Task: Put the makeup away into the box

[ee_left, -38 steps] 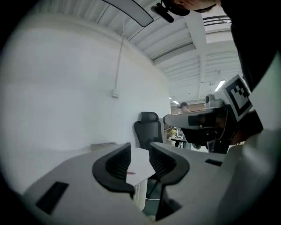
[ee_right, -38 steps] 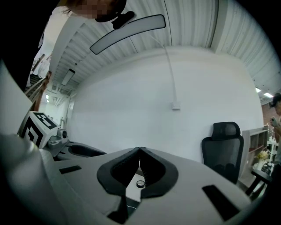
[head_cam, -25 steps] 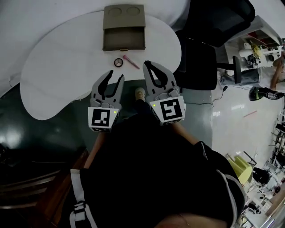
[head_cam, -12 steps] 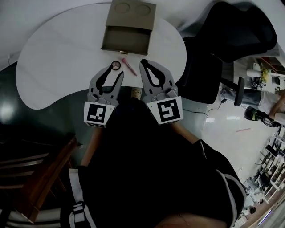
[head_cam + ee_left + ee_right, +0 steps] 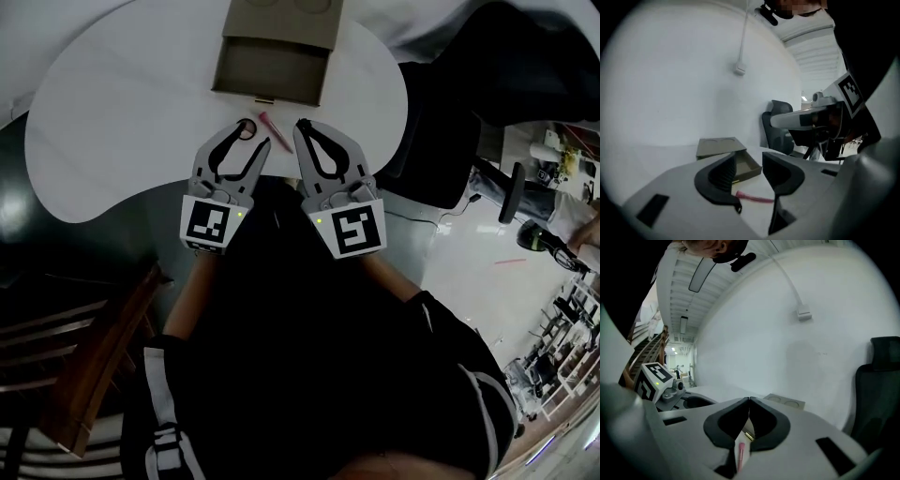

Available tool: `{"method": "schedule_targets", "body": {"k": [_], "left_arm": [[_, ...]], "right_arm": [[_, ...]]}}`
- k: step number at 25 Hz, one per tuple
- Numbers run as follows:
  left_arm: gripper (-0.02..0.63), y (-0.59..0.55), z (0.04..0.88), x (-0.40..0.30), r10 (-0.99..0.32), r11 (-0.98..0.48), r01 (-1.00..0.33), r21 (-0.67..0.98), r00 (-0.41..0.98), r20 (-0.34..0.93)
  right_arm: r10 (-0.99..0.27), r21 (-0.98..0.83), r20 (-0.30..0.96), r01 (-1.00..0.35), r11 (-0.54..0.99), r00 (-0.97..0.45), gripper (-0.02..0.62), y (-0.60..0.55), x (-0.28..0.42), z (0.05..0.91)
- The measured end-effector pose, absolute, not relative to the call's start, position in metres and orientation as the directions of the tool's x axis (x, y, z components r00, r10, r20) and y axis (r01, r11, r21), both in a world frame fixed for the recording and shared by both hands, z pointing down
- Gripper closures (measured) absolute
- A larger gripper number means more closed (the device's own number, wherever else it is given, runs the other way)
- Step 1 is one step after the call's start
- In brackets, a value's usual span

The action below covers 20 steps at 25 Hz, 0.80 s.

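Note:
An olive box (image 5: pixel 272 70) with its drawer pulled out stands at the far side of the white table (image 5: pixel 112 112). In front of it lie a pink stick (image 5: pixel 272 129) and a small round compact (image 5: pixel 246 126). My left gripper (image 5: pixel 250 137) hovers over the compact, its jaws opening with nothing gripped. Through its jaws the left gripper view shows the pink stick (image 5: pixel 754 198) and the box (image 5: pixel 724 157). My right gripper (image 5: pixel 301 126) is shut and empty just right of the stick. The right gripper view shows the pink stick (image 5: pixel 741 452) under its closed tips (image 5: pixel 749 401).
A black office chair (image 5: pixel 450 122) stands right of the table. A wooden chair (image 5: pixel 84 356) is at the lower left. The table's near edge curves under both grippers. A small gold piece (image 5: pixel 749 436) shows by the box's drawer.
Both grippers have moved forward and down, from the table's near edge to over the compact and stick. The left jaws have spread wider. The right jaws stayed shut.

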<state>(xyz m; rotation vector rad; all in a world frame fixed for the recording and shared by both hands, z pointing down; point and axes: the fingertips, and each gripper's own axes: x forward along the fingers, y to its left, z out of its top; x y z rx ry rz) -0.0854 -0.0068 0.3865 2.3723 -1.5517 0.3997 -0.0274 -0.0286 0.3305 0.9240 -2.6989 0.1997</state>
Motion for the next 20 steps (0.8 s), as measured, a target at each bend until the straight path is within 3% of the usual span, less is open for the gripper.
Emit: {"method": "schedule_targets", "body": {"k": [20], "left_arm": [[0.39, -0.023, 0.489, -0.109, -0.686, -0.516, -0.855, 0.054, 0.45, 0.571]], "right_arm": [[-0.555, -0.095, 0.418, -0.642, 0.76, -0.719, 0.572, -0.037, -0.057, 0.397]]}}
